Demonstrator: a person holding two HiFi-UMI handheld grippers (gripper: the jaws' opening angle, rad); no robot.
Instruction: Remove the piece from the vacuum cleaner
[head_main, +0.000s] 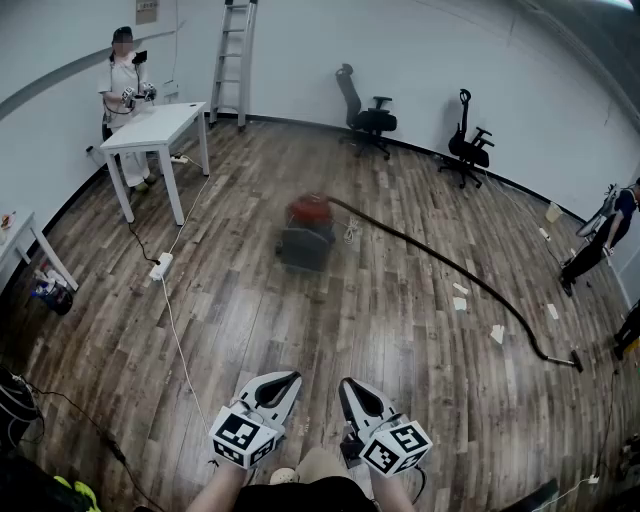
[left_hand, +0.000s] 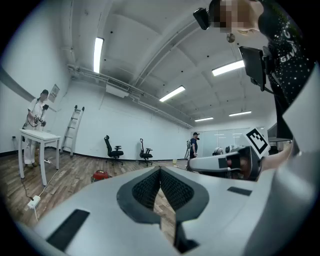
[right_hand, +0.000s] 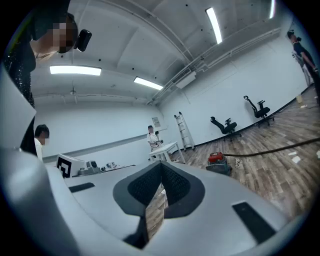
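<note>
The vacuum cleaner (head_main: 306, 233), red on top with a dark grey body, stands on the wooden floor in the middle of the room. Its long black hose (head_main: 450, 268) runs right to a floor nozzle (head_main: 575, 360). It also shows small in the left gripper view as the vacuum cleaner (left_hand: 101, 175) and in the right gripper view as the vacuum cleaner (right_hand: 218, 161). My left gripper (head_main: 286, 383) and right gripper (head_main: 352, 388) are held low and near me, far from the machine. Both are shut with nothing between the jaws.
A white table (head_main: 160, 128) stands at the back left with a person (head_main: 124, 90) behind it. A white cable with a power strip (head_main: 161, 266) crosses the floor. Two office chairs (head_main: 368, 118) and a ladder (head_main: 232, 58) line the far wall. Paper scraps (head_main: 497, 333) lie right.
</note>
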